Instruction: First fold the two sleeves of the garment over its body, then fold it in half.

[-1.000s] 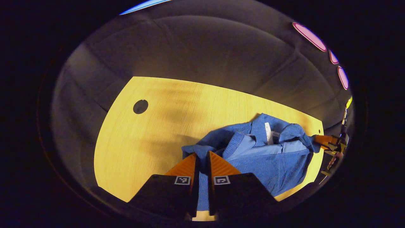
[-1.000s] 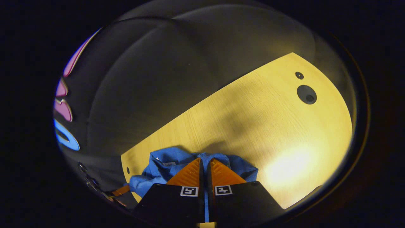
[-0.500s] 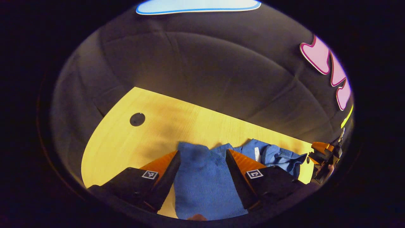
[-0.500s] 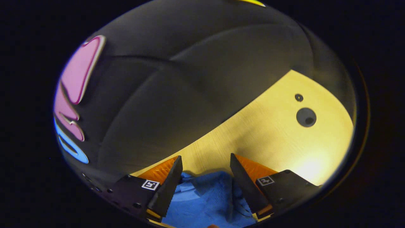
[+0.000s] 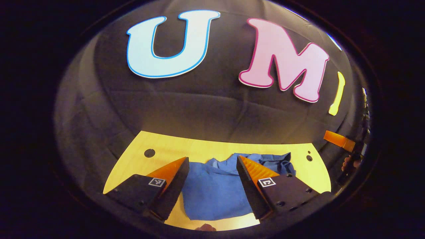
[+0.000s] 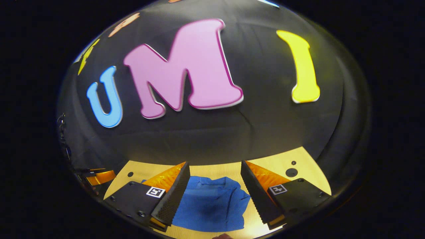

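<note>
L gripper (image 5: 212, 166): jaws spread wide, nothing between the pads, holding nothing. Both orange fingers (image 5: 171, 171) w/ black bodies sit at the bottom of the left gripper view, tips raised off the cloth. Blue garment (image 5: 215, 192) lies straight ahead and below, seen through the gap between the fingers, bunched/folded on the yellow wood table (image 5: 136, 159). Its near edge falls just short of the table's near edge; the far side is rumpled, collar area not clear. Table holes sit fwd-left and fwd-right of the fingers. Far right of the tool, the other gripper's orange finger (image 5: 338, 141) is up off the table, w/ a bit of a hand (image 5: 348, 163) behind it.

R gripper (image 6: 214, 166): same state, jaws wide apart, empty, not touching the fabric. Garment (image 6: 212, 205) is directly ahead and under the gap, flat-ish blue patch w/ a darker shaded middle, lying on the table (image 6: 275, 159). Two holes in the table are fwd-right of the right finger. Far left at the edge, an orange finger of the L gripper (image 6: 99, 177) shows, off the table's end. Can't tell fold state of the sleeves from either view.
</note>
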`<state>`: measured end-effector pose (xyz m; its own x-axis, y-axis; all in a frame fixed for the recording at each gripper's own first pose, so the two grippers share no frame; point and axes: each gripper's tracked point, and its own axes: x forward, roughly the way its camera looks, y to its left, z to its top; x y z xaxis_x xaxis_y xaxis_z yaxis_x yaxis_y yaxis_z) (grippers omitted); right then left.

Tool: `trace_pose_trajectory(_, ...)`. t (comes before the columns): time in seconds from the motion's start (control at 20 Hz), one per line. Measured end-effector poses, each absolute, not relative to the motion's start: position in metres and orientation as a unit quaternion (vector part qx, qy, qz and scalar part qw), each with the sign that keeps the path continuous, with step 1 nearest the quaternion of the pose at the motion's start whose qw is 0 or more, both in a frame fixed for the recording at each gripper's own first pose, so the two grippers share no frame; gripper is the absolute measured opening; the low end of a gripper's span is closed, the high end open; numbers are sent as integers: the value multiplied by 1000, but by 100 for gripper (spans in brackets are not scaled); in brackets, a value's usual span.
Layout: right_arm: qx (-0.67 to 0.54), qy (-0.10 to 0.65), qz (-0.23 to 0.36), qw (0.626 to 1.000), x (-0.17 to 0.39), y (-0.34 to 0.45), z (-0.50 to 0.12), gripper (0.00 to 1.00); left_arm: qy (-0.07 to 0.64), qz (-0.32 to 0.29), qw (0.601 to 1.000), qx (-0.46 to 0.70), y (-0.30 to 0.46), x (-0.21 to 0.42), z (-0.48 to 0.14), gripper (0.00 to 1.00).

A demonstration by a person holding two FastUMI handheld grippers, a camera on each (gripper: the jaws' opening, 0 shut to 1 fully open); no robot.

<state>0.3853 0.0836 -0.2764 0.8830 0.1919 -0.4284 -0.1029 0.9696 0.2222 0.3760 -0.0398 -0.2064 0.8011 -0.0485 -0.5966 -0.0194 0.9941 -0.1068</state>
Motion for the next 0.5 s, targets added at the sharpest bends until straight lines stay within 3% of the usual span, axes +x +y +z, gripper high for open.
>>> trace_pose_trajectory(0.5, 42, 94, 54, 993, 167, 123, -136, 97, 168, -43, 985, 10, -45, 180, -79, 83)
